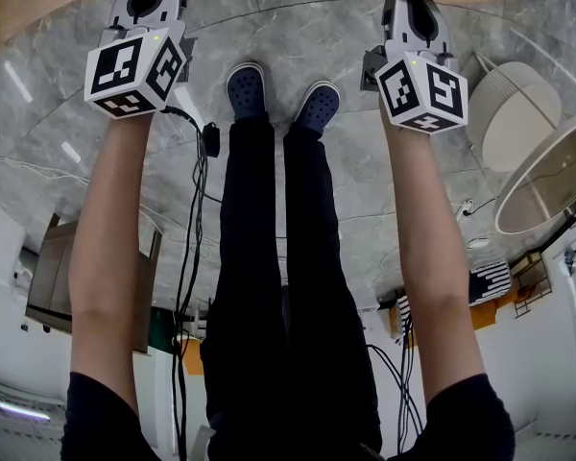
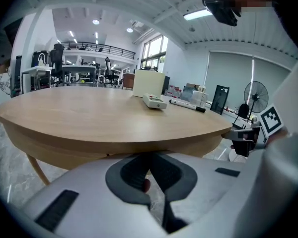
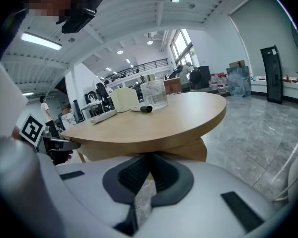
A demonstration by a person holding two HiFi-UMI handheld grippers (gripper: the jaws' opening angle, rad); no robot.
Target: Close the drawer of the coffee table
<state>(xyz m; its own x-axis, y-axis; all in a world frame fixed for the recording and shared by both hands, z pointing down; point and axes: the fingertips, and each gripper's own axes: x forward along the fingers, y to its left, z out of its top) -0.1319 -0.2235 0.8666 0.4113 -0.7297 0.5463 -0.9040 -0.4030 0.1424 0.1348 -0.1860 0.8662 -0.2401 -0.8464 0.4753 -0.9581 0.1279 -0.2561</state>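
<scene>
The left gripper [image 2: 149, 165] and right gripper [image 3: 148, 168] are held side by side just before the rim of the round wooden coffee table [image 2: 104, 120]; both pairs of jaws are pressed together on nothing. The drawer cannot be made out. A marker [image 2: 187, 105] is seen near the tabletop's far edge

My dress and tools.
Black trousers [image 1: 269, 286], navy perforated clogs [image 1: 247, 89], short dark sleeves [image 1: 101, 411]; pale grey left gripper [image 2: 149, 158] and right gripper [image 3: 149, 157] bear black-and-white marker cubes [image 1: 134, 65]; black cables [image 1: 194, 219] trail.
</scene>
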